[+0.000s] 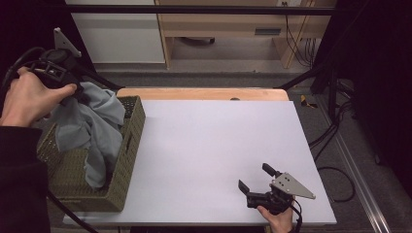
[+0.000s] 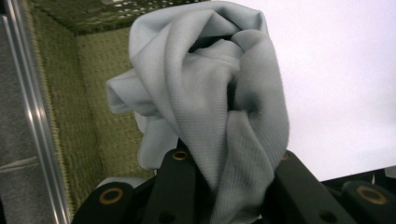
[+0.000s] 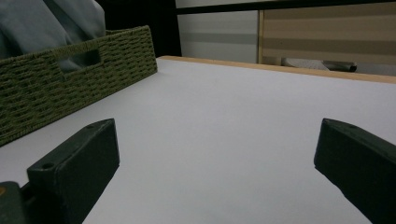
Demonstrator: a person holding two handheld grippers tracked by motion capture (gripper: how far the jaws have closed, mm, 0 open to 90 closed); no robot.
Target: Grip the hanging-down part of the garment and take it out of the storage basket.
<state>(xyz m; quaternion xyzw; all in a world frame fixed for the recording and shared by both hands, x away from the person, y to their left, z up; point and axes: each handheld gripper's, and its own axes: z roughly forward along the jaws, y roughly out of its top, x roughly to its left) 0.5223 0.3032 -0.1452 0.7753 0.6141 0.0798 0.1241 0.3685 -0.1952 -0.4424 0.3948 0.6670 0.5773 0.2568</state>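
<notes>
A light blue-grey cloth hangs from my left gripper, its lower end still down inside the green woven basket at the table's left. In the left gripper view the cloth is bunched between the two black jaws, which are shut on it. My right gripper rests low on the white table near the front right, held by a hand. Its jaws stand wide apart with nothing between them.
The white table top stretches from the basket to the right edge. The basket is far left in the right gripper view, the cloth above it. Behind the table are a wooden cabinet and cables on the floor.
</notes>
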